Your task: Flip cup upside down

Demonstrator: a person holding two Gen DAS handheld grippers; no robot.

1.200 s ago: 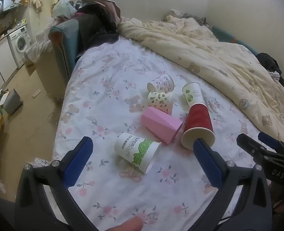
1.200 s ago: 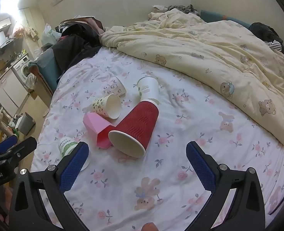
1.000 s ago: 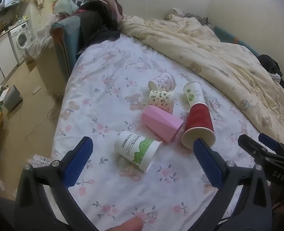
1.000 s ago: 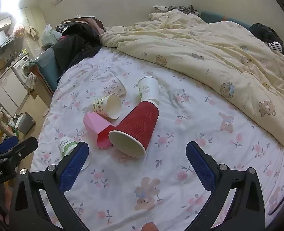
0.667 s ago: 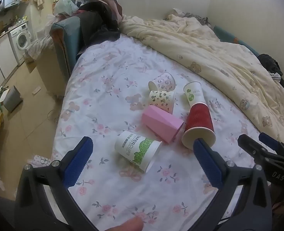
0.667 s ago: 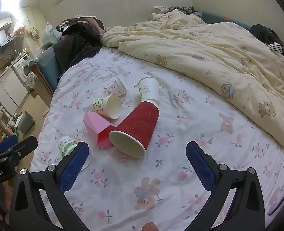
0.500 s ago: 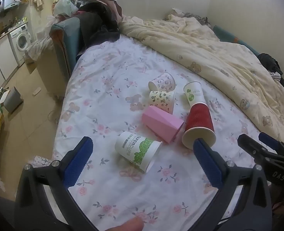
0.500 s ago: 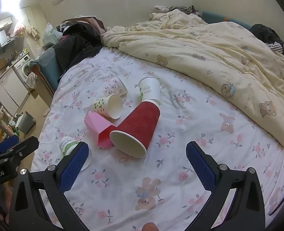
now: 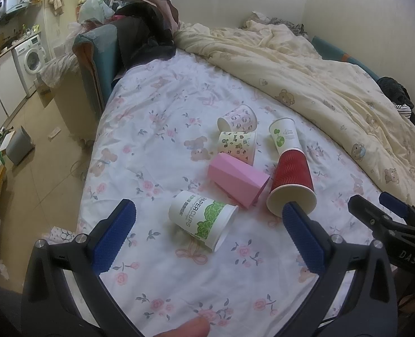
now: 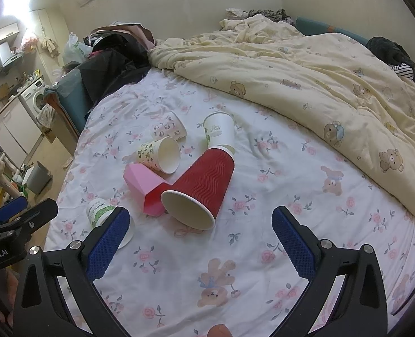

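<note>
Here, red cup sideways, mouth toward right gripper.

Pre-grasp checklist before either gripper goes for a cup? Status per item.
1. Left gripper jaws wide apart, nothing held: ok.
2. Right gripper jaws wide apart, nothing held: ok.
3. Target within line of approach: the white and green cup lies on its side ahead of the left gripper, the red cup ahead of the right: ok.
4. Any cup already upside down: all six lie on their sides on the bed sheet: not ok.
5. Room around the red cup: the pink cup is pressed against its side, the white cup with a green logo touches its base: not ok.
6. Which cup is meant: cannot tell.
</note>
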